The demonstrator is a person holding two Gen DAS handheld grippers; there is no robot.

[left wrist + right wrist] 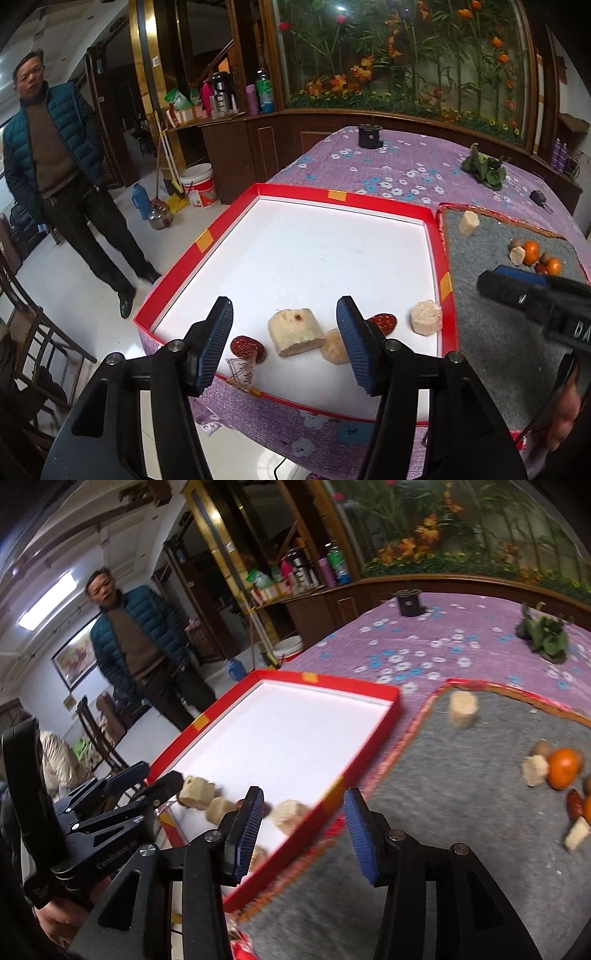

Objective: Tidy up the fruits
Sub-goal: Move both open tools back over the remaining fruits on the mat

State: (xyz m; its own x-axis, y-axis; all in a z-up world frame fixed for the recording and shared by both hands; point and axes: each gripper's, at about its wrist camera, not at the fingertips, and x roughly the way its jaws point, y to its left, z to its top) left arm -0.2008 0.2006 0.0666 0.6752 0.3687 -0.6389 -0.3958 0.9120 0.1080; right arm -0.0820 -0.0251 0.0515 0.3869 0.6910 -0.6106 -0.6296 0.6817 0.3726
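The left gripper's blue pad [352, 350] is covering part of a pale chunk [332, 347] and a red slice [384, 323] near the red tray's [439, 236] near edge. Motion blur is smearing the right-wrist view, leaving the fruit pile [561, 771] at the grey mat's [461, 794] right edge indistinct and partly cut off.

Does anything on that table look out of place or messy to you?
One thing: a clear plastic wrapper hangs over the near rim of the red tray, half in and half out. One pale chunk sits alone at the far end of the grey mat, away from the oranges. Nothing looks spilled or broken.
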